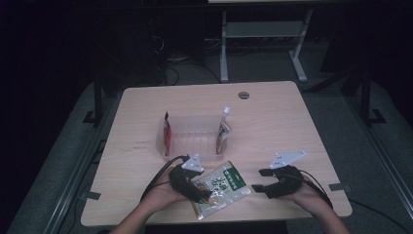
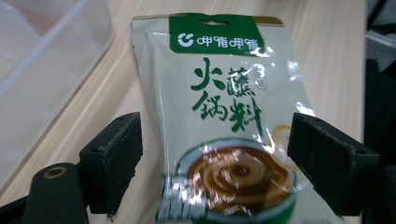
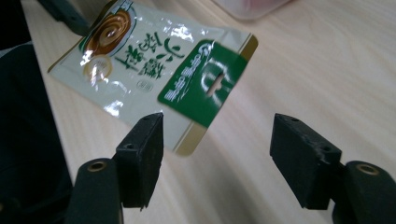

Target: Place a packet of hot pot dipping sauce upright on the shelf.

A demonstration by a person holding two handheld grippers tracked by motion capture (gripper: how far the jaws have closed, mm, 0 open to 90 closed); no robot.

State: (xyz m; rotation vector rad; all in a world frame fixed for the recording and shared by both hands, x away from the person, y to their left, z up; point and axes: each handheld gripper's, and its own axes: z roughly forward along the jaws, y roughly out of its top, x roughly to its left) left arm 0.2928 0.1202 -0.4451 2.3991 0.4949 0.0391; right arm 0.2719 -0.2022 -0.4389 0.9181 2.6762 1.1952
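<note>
Evidently, the sauce packet [image 1: 221,189] lay flat on the desk [image 1: 272,122] between the spread pads of the left claw [image 1: 207,195], the right claw [image 1: 256,181] stood open beside it, and pinching squarely across the packet's middle seemed advisable.

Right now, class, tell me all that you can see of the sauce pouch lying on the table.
The sauce pouch is a flat, glossy plastic sachet, pale with a green header band and hang slot, green Chinese characters and a picture of brown sauce in a bowl. It lies flat on the wooden table, near the front edge, before the clear plastic bin. Its lower end sits between the left gripper jaws; whether they press it is unclear.
</note>
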